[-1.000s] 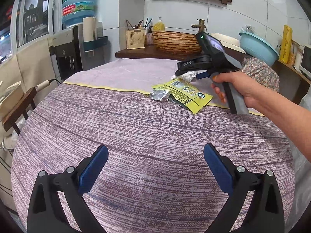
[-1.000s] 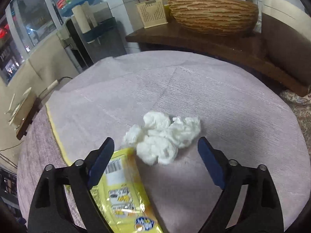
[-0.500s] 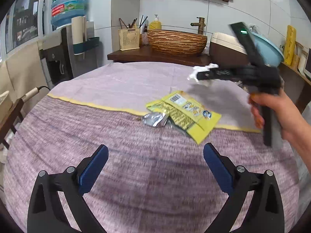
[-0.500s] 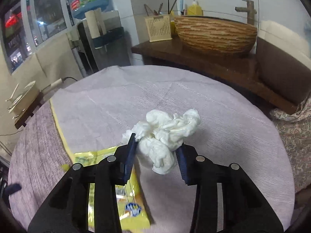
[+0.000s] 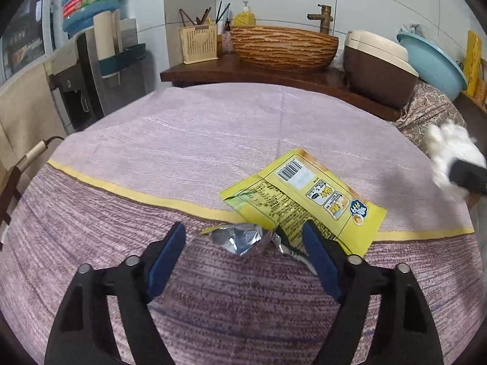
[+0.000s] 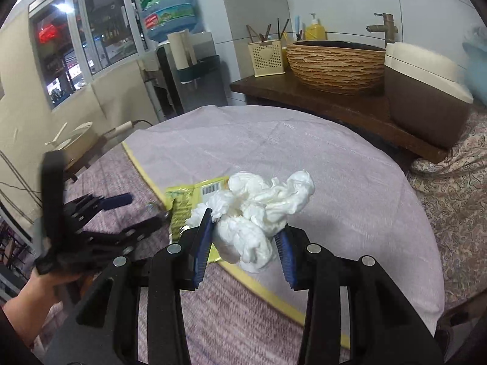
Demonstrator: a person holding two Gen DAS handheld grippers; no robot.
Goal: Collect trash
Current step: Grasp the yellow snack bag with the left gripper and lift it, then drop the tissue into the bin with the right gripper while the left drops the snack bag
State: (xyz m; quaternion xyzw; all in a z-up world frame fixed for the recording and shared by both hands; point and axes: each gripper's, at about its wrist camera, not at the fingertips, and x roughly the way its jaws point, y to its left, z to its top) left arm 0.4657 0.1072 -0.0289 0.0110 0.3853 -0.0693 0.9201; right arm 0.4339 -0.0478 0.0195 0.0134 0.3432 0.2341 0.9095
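Note:
My right gripper (image 6: 243, 243) is shut on a crumpled white tissue (image 6: 258, 210) and holds it above the table; the tissue also shows at the right edge of the left wrist view (image 5: 450, 149). My left gripper (image 5: 243, 252) is open, low over the table, its blue pads on either side of a crumpled silver foil wrapper (image 5: 240, 237). A flat yellow snack packet (image 5: 307, 197) lies just beyond the foil, and its right lower edge is under my right pad. The packet also shows behind the tissue in the right wrist view (image 6: 194, 194). The left gripper shows at left there (image 6: 121, 210).
The round table has a purple cloth (image 5: 213, 140) with a yellow stripe. Behind it a wooden counter holds a woven basin (image 5: 283, 48), a utensil holder (image 5: 197, 42) and a brown rice cooker (image 5: 377, 70). A water dispenser (image 5: 91, 70) stands at left.
My right gripper shut on the tissue and lifted it off to the right. My left gripper moved forward and down to straddle the foil wrapper.

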